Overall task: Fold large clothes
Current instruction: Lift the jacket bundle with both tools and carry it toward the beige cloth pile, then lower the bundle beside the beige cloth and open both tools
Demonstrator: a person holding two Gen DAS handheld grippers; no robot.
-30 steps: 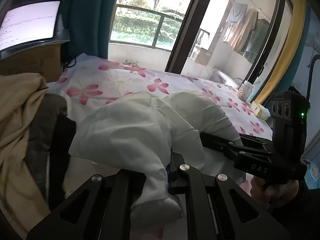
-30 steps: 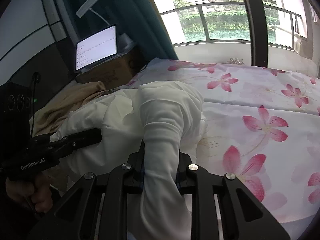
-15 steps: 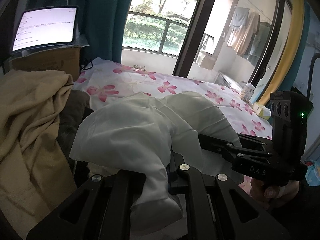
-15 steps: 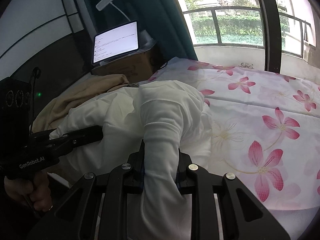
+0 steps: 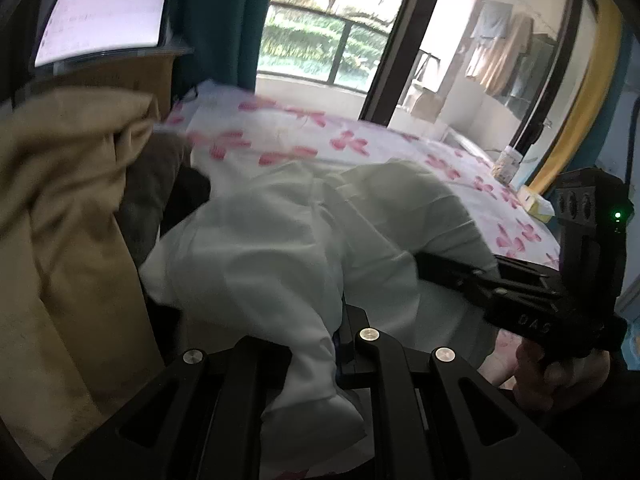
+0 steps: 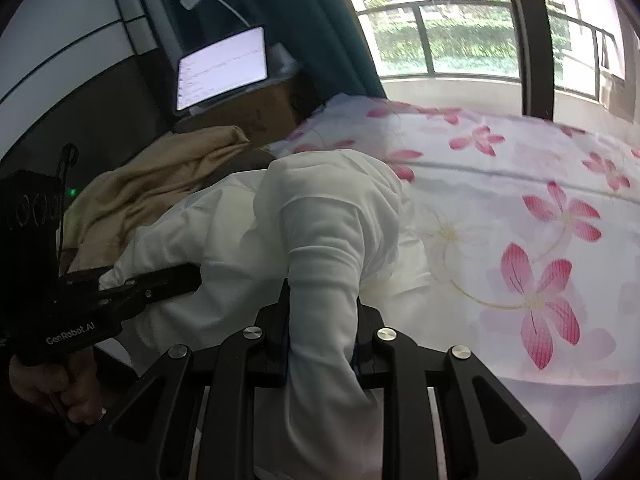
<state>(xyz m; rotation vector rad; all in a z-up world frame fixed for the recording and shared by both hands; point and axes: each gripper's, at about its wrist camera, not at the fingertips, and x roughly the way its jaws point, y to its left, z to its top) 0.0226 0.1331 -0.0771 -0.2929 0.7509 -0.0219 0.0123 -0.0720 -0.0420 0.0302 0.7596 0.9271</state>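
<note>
Two black two-finger grippers are clamping one white cloth garment (image 6: 320, 216) bunched over the near edge of the flower-printed bedsheet (image 6: 520, 184). Left gripper (image 5: 316, 344) is pinching a thin fold, jaws almost closed on it; right gripper (image 6: 322, 332) is squeezing a thicker roll of the same fabric, jaws narrowly apart. Right of the garment the sheet is lying flat and bare toward the glass balcony door (image 6: 460, 36). Left of it a tan crumpled blanket (image 5: 60, 220) is crowding the garment, probably touching it, though blur is obscuring the seam. Behind, a lit tablet screen (image 6: 222, 66) is standing on a cardboard box (image 6: 256, 112).
</note>
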